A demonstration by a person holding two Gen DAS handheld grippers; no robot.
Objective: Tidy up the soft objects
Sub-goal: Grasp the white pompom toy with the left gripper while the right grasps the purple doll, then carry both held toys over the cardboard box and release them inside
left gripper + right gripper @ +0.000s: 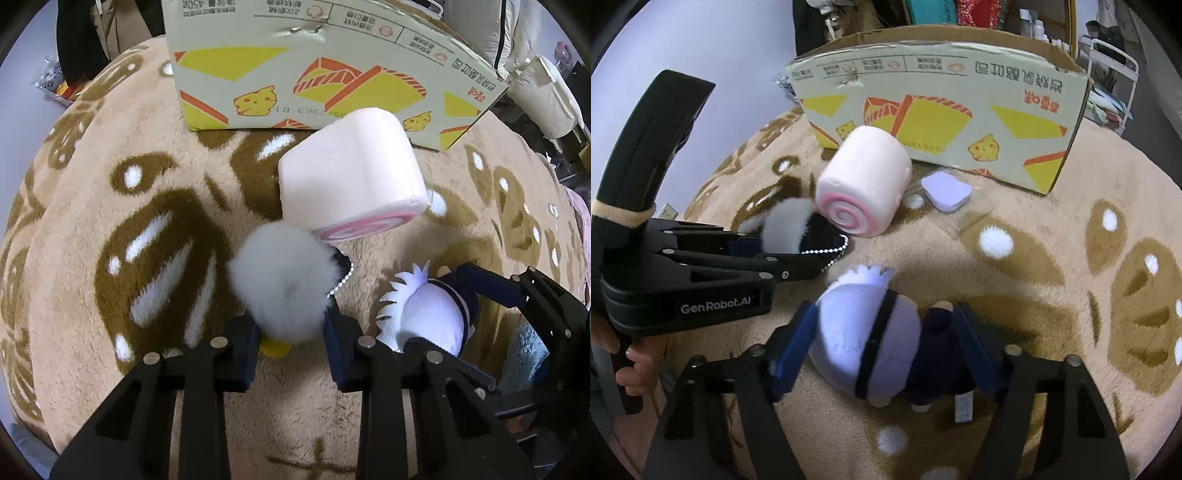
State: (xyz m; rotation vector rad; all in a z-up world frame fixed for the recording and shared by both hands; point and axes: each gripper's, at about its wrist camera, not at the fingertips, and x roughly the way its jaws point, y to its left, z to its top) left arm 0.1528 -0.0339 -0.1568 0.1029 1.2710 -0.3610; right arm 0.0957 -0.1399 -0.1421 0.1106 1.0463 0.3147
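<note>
- Claws first: my left gripper was pinched onto the fluffy white penguin plush, blue pads pressed into both of its sides, yellow feet poking out underneath toward the camera.
- My right gripper had its fingers on either side of the little doll, the one with white spiky hair, a black blindfold and a dark navy outfit. One pad sat against the head, the other against the body, so it looked like a squeeze.
- The doll was lying on its side on the beige and brown fuzzy blanket, and from the right wrist view my left gripper was just beside it, to its left.
- A beaded ball chain hung off the penguin plush, dangling next to my right-hand pad in the left view.
- Just past the penguin sat the pink swirl roll cushion, lying on its side with the spiral end facing me. Looked like it was touching the penguin's black back, honestly hard to be sure.
- Near the roll, a small lilac toast-shaped squishy lay flat on the blanket.
- Furthest back, the cardboard box with yellow cheese pictures stood upright on the blanket, the roll and the squishy right in front of it.
</note>
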